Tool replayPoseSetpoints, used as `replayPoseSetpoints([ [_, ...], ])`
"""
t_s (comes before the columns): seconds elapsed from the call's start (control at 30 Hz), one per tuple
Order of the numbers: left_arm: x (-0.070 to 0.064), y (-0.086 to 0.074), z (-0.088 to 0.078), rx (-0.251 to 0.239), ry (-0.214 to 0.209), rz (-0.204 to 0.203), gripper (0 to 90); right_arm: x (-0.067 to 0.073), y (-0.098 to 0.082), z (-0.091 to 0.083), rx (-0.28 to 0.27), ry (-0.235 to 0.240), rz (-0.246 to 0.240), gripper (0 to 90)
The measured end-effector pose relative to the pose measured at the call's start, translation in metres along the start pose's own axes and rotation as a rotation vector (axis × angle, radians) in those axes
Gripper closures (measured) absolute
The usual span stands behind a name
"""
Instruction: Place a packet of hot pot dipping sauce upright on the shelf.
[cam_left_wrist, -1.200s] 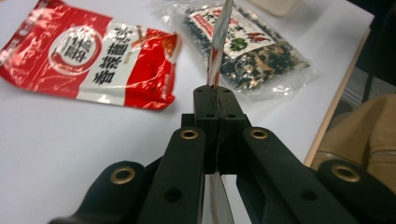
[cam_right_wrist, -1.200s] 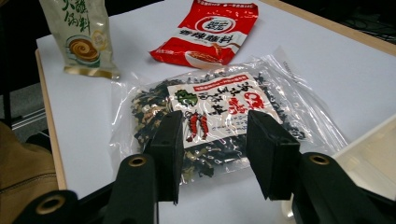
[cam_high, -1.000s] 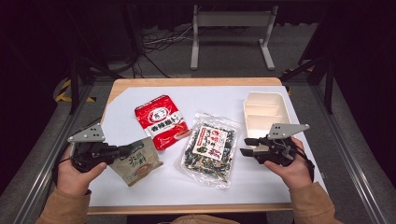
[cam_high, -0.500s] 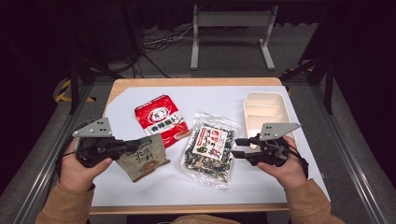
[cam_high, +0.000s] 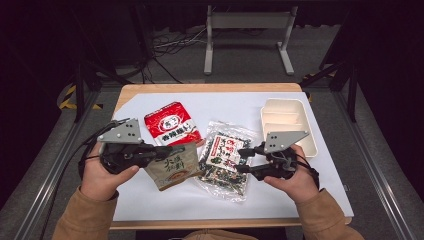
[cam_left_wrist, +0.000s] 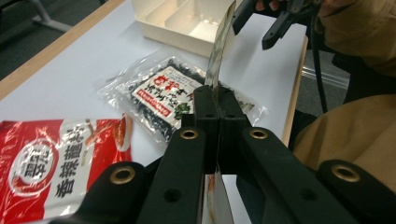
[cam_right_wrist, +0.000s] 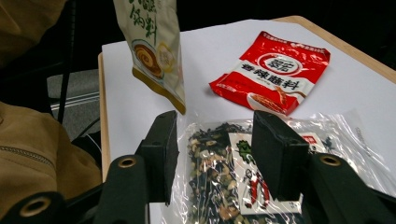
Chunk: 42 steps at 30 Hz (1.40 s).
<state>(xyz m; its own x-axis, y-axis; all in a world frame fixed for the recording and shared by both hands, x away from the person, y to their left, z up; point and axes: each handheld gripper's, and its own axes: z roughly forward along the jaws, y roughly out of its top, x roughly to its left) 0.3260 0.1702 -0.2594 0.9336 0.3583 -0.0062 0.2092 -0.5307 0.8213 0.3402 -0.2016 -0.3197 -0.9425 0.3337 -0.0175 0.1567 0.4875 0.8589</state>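
My left gripper (cam_high: 166, 150) is shut on the top edge of a beige sachet (cam_high: 173, 168) and holds it off the white table, left of centre. In the left gripper view the sachet (cam_left_wrist: 221, 51) stands edge-on above the closed jaws. The same sachet (cam_right_wrist: 152, 46) hangs at the upper left of the right gripper view. My right gripper (cam_high: 243, 160) is open just over the right side of a clear bag of dark dried greens (cam_high: 222, 159). Its jaws have just been opening. The bag (cam_right_wrist: 219, 186) lies between and below them, unpressed. A red sachet (cam_high: 170, 127) lies flat behind.
A white compartment tray (cam_high: 264, 116) stands at the back right of the table. The white mat (cam_high: 330, 170) has free room at its right and front. Sleeves come in over the table's near wooden edge (cam_high: 200, 225). Metal rails run along both sides.
The left gripper has lifted the beige sachet off the table and carried it right, toward the middle. The right gripper has moved left over the clear bag, its jaws a bit wider.
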Motion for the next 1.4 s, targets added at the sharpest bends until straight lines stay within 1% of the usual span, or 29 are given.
replayPoseSetpoints([
  [0.03, -0.001, 0.002, 0.003, -0.003, -0.010, 0.001, 89.7, 0.001, 0.002, 0.002, -0.001, 0.006, -0.002, 49.6],
  [0.17, -0.001, 0.006, 0.010, -0.008, -0.029, 0.014, 89.7, 0.006, 0.009, 0.012, -0.008, 0.032, -0.019, 47.8],
  [0.37, -0.005, 0.011, 0.022, -0.005, -0.049, 0.033, 89.8, 0.012, 0.016, 0.025, -0.016, 0.057, -0.043, 45.9],
  [0.5, -0.008, 0.014, 0.033, -0.008, -0.071, 0.046, 89.7, 0.013, 0.018, 0.032, -0.011, 0.067, -0.049, 45.5],
  [0.6, -0.009, 0.015, 0.037, -0.006, -0.083, 0.052, 89.8, 0.014, 0.018, 0.038, -0.004, 0.078, -0.048, 45.5],
  [0.63, -0.010, 0.016, 0.043, 0.002, -0.097, 0.053, 89.7, 0.014, 0.018, 0.041, -0.005, 0.088, -0.043, 45.6],
  [0.7, -0.011, 0.016, 0.045, 0.007, -0.101, 0.055, 89.7, 0.014, 0.018, 0.042, -0.003, 0.095, -0.042, 46.0],
  [0.73, -0.011, 0.017, 0.047, 0.008, -0.108, 0.060, 89.7, 0.014, 0.018, 0.044, 0.005, 0.099, -0.050, 46.6],
  [0.9, -0.014, 0.019, 0.053, 0.010, -0.123, 0.067, 89.7, 0.016, 0.017, 0.050, 0.026, 0.098, -0.064, 47.7],
  [1.0, -0.015, 0.019, 0.056, 0.010, -0.128, 0.068, 89.8, 0.016, 0.015, 0.054, 0.030, 0.118, -0.061, 49.7],
  [1.07, -0.016, 0.020, 0.057, 0.012, -0.130, 0.072, 89.8, 0.015, 0.013, 0.057, 0.017, 0.137, -0.047, 50.7],
  [1.13, -0.016, 0.020, 0.059, 0.016, -0.134, 0.074, 89.7, 0.014, 0.010, 0.060, -0.006, 0.151, -0.044, 52.7],
  [1.17, -0.017, 0.020, 0.059, 0.016, -0.136, 0.070, 89.7, 0.013, 0.009, 0.062, -0.002, 0.156, -0.053, 54.4],
  [1.27, -0.018, 0.020, 0.062, 0.020, -0.140, 0.073, 89.7, 0.014, 0.009, 0.065, 0.014, 0.162, -0.067, 54.9],
  [1.4, -0.019, 0.020, 0.063, 0.024, -0.143, 0.080, 89.8, 0.014, 0.008, 0.068, 0.019, 0.161, -0.081, 55.5],
])
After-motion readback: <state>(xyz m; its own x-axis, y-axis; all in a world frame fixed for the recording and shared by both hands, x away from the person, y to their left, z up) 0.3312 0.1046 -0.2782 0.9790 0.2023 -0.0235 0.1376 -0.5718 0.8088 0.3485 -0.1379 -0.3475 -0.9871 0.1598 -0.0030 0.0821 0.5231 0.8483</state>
